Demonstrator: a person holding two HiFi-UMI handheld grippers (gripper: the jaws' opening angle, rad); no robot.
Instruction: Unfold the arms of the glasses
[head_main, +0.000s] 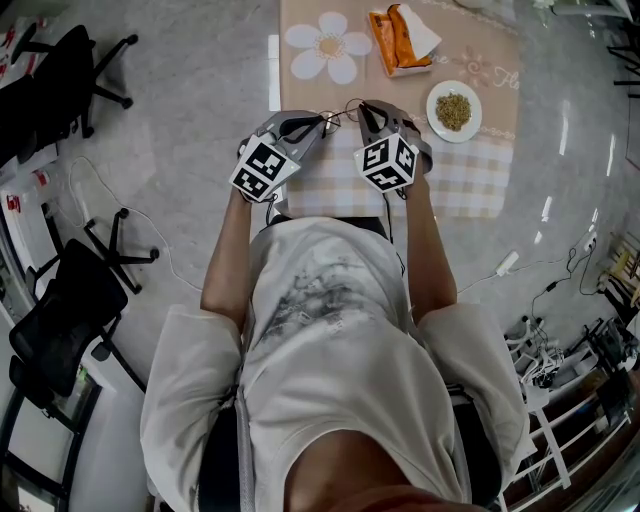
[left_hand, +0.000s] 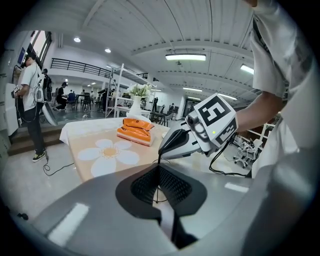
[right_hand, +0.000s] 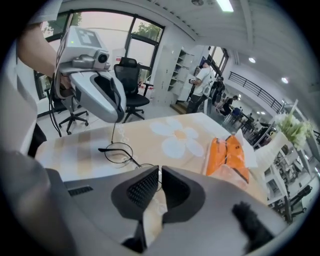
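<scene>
Thin black round-lens wire glasses (head_main: 345, 112) hang between my two grippers over the checked end of the tablecloth (head_main: 470, 185). My left gripper (head_main: 325, 122) is shut on one thin arm (left_hand: 159, 175), which runs straight down between its pads. In the right gripper view that arm drops from the left gripper (right_hand: 117, 117) to a round lens (right_hand: 118, 150). My right gripper (head_main: 363, 108) is shut on the glasses at the other lens, whose rim is mostly hidden behind its pads (right_hand: 145, 185). The left gripper view shows the right gripper (left_hand: 161, 151) close ahead.
An orange tissue pack (head_main: 400, 40) and a small plate of food (head_main: 453, 110) sit further back on the cloth, past a printed white flower (head_main: 325, 48). Office chairs (head_main: 70, 300) stand to the left, with cables on the floor. People stand in the background (left_hand: 30, 100).
</scene>
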